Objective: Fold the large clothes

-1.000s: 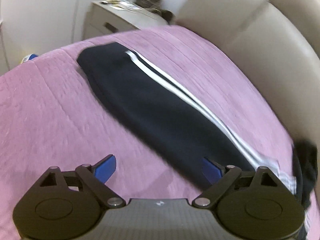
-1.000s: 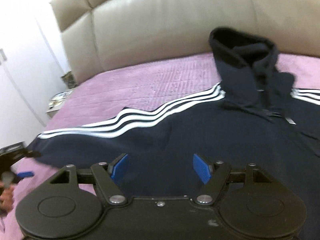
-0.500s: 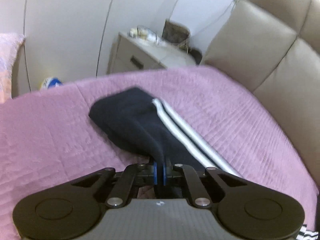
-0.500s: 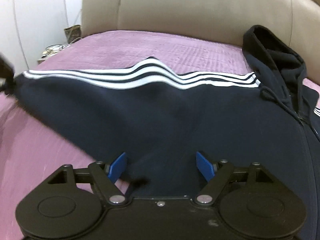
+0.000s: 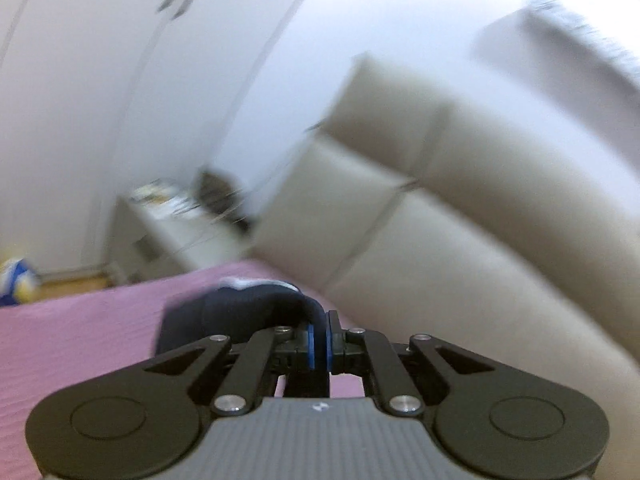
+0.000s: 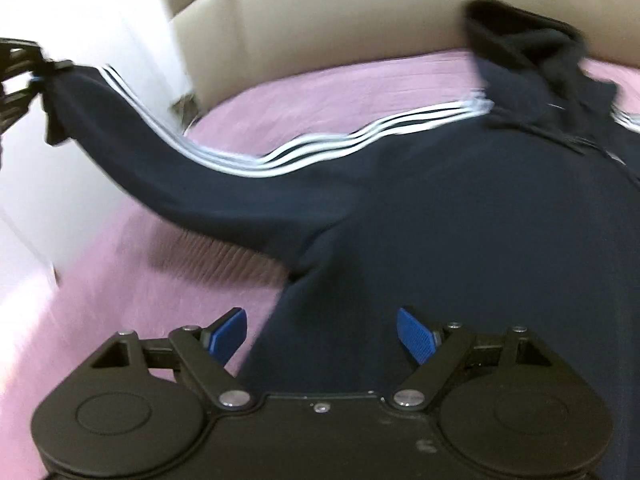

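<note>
A dark navy hooded jacket (image 6: 460,216) with white stripes lies on the purple bedspread (image 6: 120,280). Its hood (image 6: 520,40) rests against the headboard. My left gripper (image 5: 319,340) is shut on the end of the jacket's sleeve (image 5: 256,304) and holds it lifted; in the right wrist view it shows at the far left (image 6: 24,76) with the sleeve (image 6: 168,176) stretched up to it. My right gripper (image 6: 320,334) is open and empty, low over the jacket's body near the armpit.
A beige padded headboard (image 5: 460,208) runs along the far side of the bed. A white nightstand (image 5: 168,232) with small items stands left of it, before white wardrobe doors (image 5: 100,80). A blue and white thing (image 5: 14,280) lies on the floor.
My left gripper closed on the sleeve end and lifted it up off the bed, tilting upward. My right gripper stayed open and shifted over the jacket's body.
</note>
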`<state>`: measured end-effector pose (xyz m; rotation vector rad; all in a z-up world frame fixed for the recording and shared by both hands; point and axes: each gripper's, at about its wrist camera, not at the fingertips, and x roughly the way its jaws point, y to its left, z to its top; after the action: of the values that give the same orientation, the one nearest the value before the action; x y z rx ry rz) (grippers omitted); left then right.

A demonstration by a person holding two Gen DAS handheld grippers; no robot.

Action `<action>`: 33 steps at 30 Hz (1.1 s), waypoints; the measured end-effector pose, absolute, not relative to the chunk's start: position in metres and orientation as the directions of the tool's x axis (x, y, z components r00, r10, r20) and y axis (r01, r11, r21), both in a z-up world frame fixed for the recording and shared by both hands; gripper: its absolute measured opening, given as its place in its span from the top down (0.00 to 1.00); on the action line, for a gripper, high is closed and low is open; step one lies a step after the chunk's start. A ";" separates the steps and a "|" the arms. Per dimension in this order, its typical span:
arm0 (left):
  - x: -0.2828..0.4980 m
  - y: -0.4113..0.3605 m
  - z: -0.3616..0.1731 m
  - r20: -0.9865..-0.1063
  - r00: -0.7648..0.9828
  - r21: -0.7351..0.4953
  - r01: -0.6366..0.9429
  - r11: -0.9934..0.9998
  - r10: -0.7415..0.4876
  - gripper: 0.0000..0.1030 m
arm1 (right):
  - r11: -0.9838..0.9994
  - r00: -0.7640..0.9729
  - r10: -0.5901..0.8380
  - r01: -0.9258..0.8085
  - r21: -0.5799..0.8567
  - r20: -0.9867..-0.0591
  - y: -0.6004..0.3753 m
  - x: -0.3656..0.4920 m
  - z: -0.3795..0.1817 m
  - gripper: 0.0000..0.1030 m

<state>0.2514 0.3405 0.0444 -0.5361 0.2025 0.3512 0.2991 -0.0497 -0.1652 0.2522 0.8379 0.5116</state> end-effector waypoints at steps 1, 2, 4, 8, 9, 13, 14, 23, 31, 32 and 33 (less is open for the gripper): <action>0.254 0.320 0.060 -0.240 0.939 -0.460 -0.332 0.823 0.244 0.94 | 0.851 0.564 0.524 -0.321 0.415 -0.638 -0.064 0.298 -0.162 0.05; 0.257 0.305 0.070 -0.218 0.950 -0.453 -0.302 0.839 0.224 0.94 | 0.853 0.573 0.520 -0.306 0.423 -0.634 -0.079 0.297 -0.158 0.04; 0.267 0.257 0.096 -0.172 0.974 -0.416 -0.209 0.885 0.149 0.94 | 0.851 0.587 0.517 -0.272 0.450 -0.623 -0.109 0.295 -0.152 0.04; 0.279 0.172 0.116 -0.106 0.994 -0.389 -0.034 0.921 -0.008 0.94 | 0.823 0.637 0.506 -0.156 0.546 -0.582 -0.184 0.289 -0.141 0.04; 0.281 0.146 0.118 -0.085 0.995 -0.383 0.015 0.923 -0.052 0.94 | 0.815 0.649 0.501 -0.132 0.564 -0.573 -0.200 0.286 -0.141 0.04; 0.290 0.066 0.104 -0.039 0.982 -0.383 0.158 0.910 -0.187 0.94 | 0.803 0.702 0.450 -0.048 0.594 -0.552 -0.259 0.276 -0.138 0.04; 0.292 0.045 0.096 -0.034 0.975 -0.379 0.191 0.905 -0.220 0.94 | 0.803 0.716 0.432 -0.028 0.595 -0.548 -0.273 0.272 -0.139 0.04; 0.330 -0.093 -0.020 -0.203 0.899 -0.342 0.306 0.889 -0.388 0.94 | 0.789 0.734 0.322 0.141 0.598 -0.598 -0.345 0.262 -0.166 0.04; 0.344 -0.115 -0.120 -0.441 0.760 -0.420 0.295 0.858 -0.477 0.90 | 0.784 0.733 0.272 0.207 0.585 -0.623 -0.372 0.258 -0.169 0.04; 0.347 -0.118 -0.128 -0.474 0.727 -0.422 0.307 0.853 -0.496 0.86 | 0.788 0.735 0.268 0.205 0.581 -0.623 -0.372 0.260 -0.167 0.04; 0.348 -0.118 -0.134 -0.496 0.699 -0.428 0.319 0.846 -0.515 0.79 | 0.792 0.736 0.266 0.201 0.577 -0.622 -0.372 0.262 -0.164 0.04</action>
<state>0.3477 -0.1176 -0.1338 -0.3235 0.6448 -0.4735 0.2618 -0.3720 -0.1644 0.6728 0.7573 0.0389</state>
